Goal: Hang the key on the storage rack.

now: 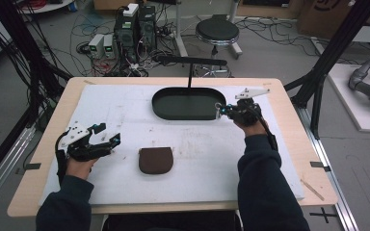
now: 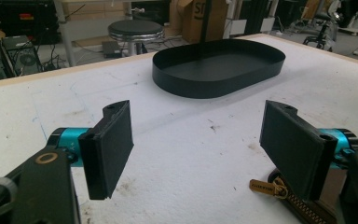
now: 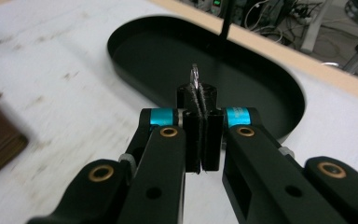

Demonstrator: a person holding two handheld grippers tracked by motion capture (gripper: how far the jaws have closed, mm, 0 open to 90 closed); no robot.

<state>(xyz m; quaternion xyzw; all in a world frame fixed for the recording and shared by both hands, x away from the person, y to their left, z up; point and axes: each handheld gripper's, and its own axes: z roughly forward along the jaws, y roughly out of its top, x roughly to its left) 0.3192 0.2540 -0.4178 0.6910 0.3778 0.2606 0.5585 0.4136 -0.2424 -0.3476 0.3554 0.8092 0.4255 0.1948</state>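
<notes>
On the white mat (image 1: pixel 125 103) the black tray (image 1: pixel 189 103) sits at the far middle and the brown pouch (image 1: pixel 156 160) lies near the front, between the hands; the left gripper (image 1: pixel 107 134) rests just left of the pouch, jaws spread and empty. The right gripper (image 1: pixel 220 110), at the tray's right rim, pinches a small thin metal piece (image 3: pixel 195 74), too small to name; the step looks like dropping it in, so next it should move over the tray floor and let go.

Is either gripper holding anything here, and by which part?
The right gripper is shut on a small thin shiny item, pinched by its lower end above the black tray; what it is cannot be told. The left gripper is open, holding nothing.
</notes>
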